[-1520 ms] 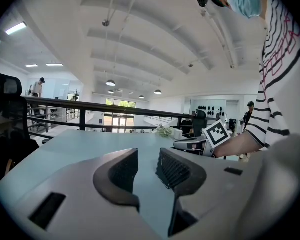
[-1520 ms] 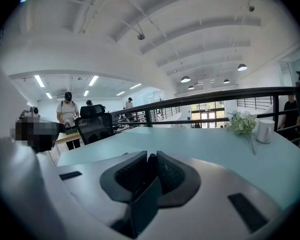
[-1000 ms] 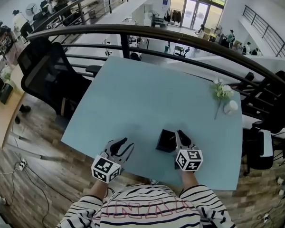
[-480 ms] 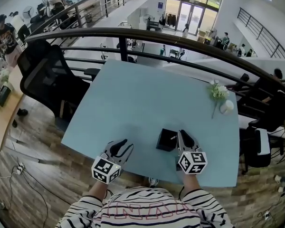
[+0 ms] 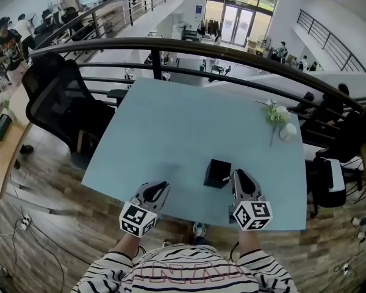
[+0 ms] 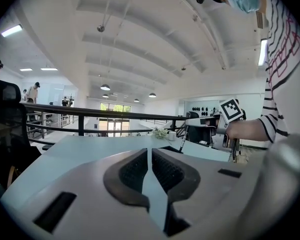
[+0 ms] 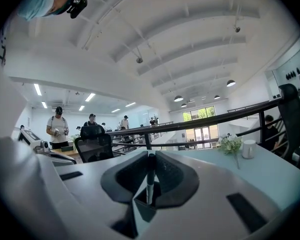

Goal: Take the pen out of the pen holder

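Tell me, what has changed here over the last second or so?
The right gripper, shut on the pen, has risen and drawn back from the pen holder, lifting it. The left gripper has just been closing its jaws on nothing, to a narrow slit. The pen holder, flowers and cup stayed put.

We see the pen (image 7: 149, 176) standing upright between the jaws of the right gripper (image 7: 150, 155), which are closed on it. It is slim, with a dark upper part and a white lower part. From the left it hangs slightly tilted below the jaws, with its lower end close to the holder's rim. We cannot tell whether the tip is clear of the holder. The pen holder (image 5: 218, 173) is a small black square box, open at the top. It stands upright on the table (image 5: 171, 127), right of the middle and near its near edge.
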`<control>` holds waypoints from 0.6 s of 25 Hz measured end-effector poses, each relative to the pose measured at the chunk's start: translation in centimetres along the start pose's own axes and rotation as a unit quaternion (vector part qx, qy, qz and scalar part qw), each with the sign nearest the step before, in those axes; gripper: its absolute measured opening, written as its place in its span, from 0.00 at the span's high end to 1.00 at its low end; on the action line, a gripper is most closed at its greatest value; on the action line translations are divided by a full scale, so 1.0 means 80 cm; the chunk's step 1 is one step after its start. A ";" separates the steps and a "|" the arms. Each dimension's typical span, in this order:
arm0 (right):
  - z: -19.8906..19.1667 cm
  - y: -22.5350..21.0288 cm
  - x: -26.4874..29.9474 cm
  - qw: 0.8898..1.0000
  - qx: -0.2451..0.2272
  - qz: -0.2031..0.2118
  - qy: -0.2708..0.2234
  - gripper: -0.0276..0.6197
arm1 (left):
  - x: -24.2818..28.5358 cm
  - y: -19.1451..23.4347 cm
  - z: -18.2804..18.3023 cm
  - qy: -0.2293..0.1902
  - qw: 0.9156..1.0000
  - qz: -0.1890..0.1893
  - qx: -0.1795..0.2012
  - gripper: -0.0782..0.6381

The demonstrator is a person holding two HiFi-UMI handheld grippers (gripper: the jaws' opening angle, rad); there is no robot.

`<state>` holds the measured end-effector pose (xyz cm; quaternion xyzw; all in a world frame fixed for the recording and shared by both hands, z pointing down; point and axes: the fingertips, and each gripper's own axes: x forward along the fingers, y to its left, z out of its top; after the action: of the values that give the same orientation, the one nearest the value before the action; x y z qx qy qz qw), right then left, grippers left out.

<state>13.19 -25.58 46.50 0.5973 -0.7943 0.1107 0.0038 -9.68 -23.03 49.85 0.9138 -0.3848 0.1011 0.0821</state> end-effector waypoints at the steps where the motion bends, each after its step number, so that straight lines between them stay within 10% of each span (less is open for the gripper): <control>1: 0.000 0.003 -0.006 1.000 0.001 -0.002 -0.003 0.86 | -0.004 -0.001 -0.001 0.000 1.000 -0.001 0.001 0.83; 15: -0.025 0.061 -0.085 0.999 0.014 -0.039 -0.017 0.86 | -0.058 -0.002 -0.014 -0.007 0.999 -0.030 0.016 0.84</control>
<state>10.28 -17.50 46.67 0.6298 -0.7687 0.1109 -0.0139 -12.85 -19.46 49.79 0.9268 -0.3561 0.0985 0.0673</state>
